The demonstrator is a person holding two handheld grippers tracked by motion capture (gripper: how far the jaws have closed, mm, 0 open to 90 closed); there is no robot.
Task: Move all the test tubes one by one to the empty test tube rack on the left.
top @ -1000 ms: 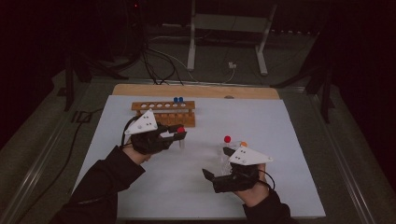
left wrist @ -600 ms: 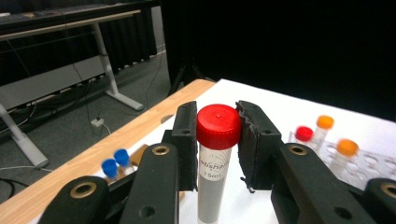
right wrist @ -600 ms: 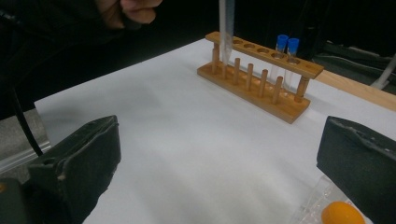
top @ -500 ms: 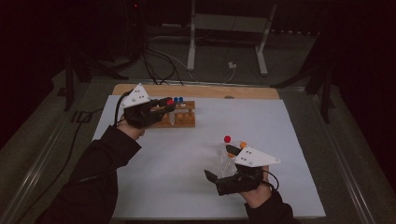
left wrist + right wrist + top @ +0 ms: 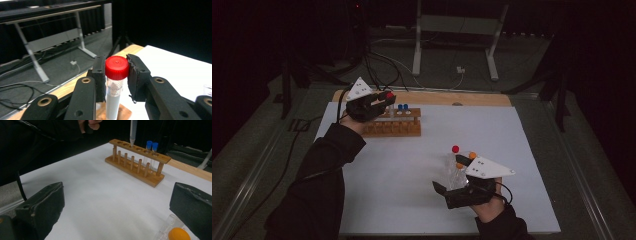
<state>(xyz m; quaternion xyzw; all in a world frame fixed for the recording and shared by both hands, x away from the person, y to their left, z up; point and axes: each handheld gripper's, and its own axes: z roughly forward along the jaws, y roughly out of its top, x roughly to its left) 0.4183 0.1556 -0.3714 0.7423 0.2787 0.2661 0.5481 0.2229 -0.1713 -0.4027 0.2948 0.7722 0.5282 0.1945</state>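
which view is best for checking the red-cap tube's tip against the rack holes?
The right gripper view: the red-cap tube hangs with its pointed tip just over a hole in the wooden rack, seen side-on. The left gripper view shows its cap clamped between the left gripper fingers, tip hidden. The high view shows little beyond the red cap.

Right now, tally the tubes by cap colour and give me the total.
red-capped tubes: 2
blue-capped tubes: 2
orange-capped tubes: 2
Total: 6
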